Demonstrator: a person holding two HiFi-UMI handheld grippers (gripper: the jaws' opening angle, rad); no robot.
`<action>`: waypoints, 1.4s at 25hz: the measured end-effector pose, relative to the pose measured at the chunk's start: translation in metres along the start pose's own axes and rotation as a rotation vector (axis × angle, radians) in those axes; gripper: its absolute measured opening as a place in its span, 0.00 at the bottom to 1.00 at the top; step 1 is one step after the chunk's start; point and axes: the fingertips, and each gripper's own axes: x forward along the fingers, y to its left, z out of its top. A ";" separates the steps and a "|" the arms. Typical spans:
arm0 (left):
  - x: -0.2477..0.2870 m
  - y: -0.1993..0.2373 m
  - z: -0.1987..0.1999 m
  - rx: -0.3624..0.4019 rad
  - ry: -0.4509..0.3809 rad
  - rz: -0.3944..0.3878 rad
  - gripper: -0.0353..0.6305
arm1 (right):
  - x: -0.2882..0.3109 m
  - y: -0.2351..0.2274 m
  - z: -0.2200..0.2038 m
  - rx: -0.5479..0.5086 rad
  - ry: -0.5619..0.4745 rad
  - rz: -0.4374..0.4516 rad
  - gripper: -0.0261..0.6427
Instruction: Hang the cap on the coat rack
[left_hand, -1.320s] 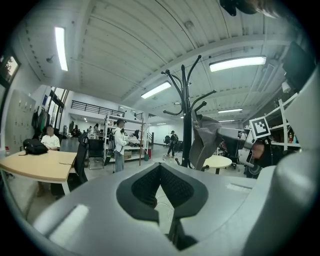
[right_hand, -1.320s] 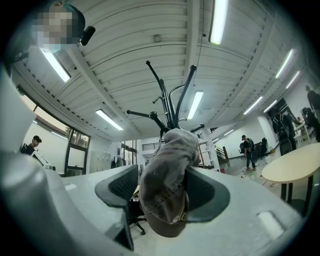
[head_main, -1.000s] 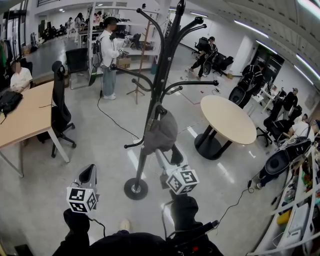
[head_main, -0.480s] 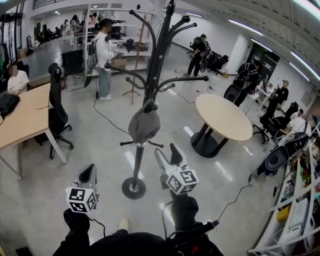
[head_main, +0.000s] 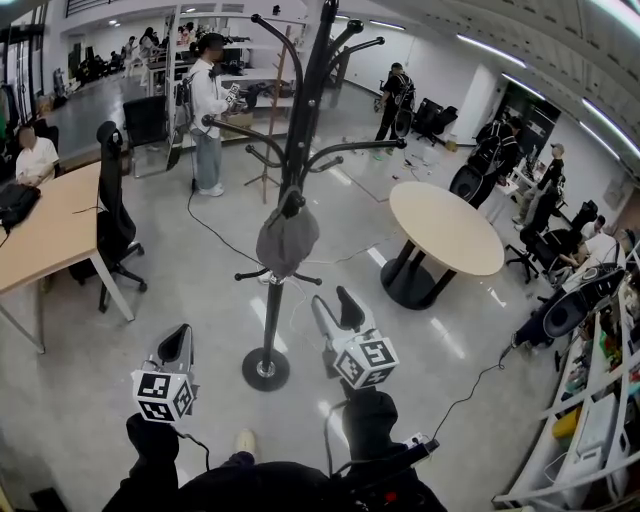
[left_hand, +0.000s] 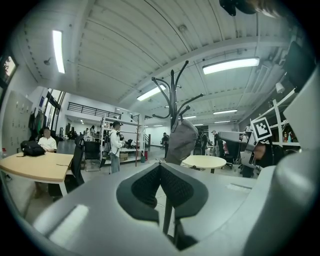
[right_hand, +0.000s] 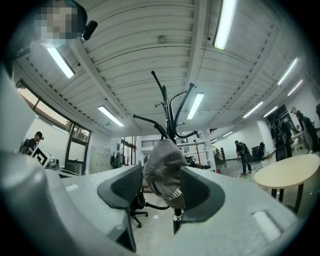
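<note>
head view: the grey cap hangs from a low hook of the coat rack, its long axis upright, drooping downward. the right tongs stand apart, have just been closing, hold nothing, and are clear of the cap. the left tongs are together, empty.
</note>
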 end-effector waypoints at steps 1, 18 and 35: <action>-0.002 -0.003 0.000 0.000 0.001 0.000 0.06 | -0.003 -0.001 0.001 0.001 0.002 0.000 0.39; -0.016 -0.041 0.003 0.010 -0.014 -0.035 0.06 | -0.056 -0.001 -0.007 0.012 0.069 0.015 0.04; -0.033 -0.075 -0.003 0.039 -0.017 -0.074 0.06 | -0.099 0.017 -0.026 -0.043 0.121 -0.002 0.04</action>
